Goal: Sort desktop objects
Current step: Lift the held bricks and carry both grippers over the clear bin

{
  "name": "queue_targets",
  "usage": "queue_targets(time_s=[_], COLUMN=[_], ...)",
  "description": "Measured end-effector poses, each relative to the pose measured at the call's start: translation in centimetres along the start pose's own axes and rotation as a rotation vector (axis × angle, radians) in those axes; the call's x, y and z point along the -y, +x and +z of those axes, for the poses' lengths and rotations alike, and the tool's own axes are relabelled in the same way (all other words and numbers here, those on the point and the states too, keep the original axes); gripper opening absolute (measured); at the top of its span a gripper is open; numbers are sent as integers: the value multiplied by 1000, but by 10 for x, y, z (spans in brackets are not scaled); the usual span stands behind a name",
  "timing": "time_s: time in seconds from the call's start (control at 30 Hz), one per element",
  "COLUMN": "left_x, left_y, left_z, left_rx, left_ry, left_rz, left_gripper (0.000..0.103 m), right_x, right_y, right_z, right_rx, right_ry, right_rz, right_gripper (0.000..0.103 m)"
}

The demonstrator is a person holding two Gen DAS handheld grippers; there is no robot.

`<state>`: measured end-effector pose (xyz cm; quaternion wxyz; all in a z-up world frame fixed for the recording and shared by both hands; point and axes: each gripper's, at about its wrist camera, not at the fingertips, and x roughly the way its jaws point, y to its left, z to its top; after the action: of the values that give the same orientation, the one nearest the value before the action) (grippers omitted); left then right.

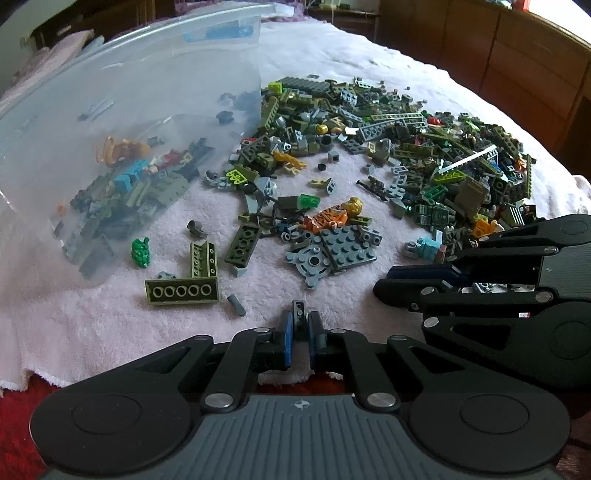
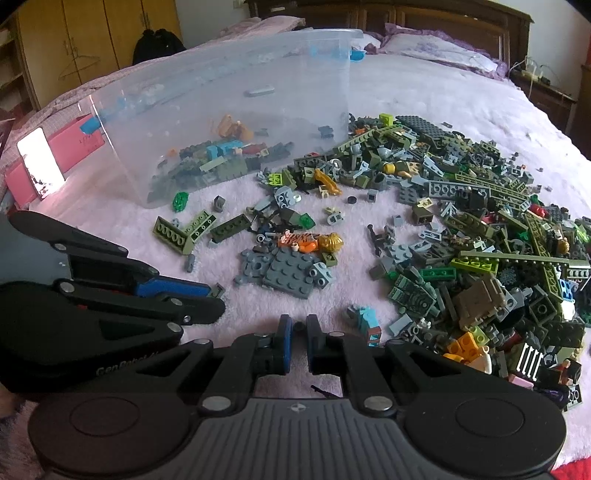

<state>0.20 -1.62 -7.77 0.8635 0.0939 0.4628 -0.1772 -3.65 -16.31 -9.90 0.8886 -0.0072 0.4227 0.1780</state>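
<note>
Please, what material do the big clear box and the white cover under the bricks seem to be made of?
Clear box: probably plastic, smooth and slightly cloudy; the bricks inside show through its wall, and its rim looks moulded. White cover: a soft textile, maybe fleece or towel; its surface looks fluffy and matte, without shine.

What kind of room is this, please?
Most likely a bedroom. The bricks lie on a bed with a pink blanket, pillows rest against a wooden headboard, and a wardrobe stands behind.
</note>
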Motion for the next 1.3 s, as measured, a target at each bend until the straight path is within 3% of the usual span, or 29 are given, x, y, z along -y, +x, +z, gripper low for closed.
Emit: queue_targets(time_s=[0.6, 1.3], left_x=[2, -3], left_y=[-28, -58], left_z=[5, 20], left_rx=[74, 128], left_ry=[-10, -40], left_rz=[13, 26], left_gripper=[9, 10], right_x=[-7, -13], right_y=[-30, -46], right_z=[8, 27], right_rx=[87, 121], right_ry=[-31, -56], right_rz=[-12, -2], right_gripper=[8, 8])
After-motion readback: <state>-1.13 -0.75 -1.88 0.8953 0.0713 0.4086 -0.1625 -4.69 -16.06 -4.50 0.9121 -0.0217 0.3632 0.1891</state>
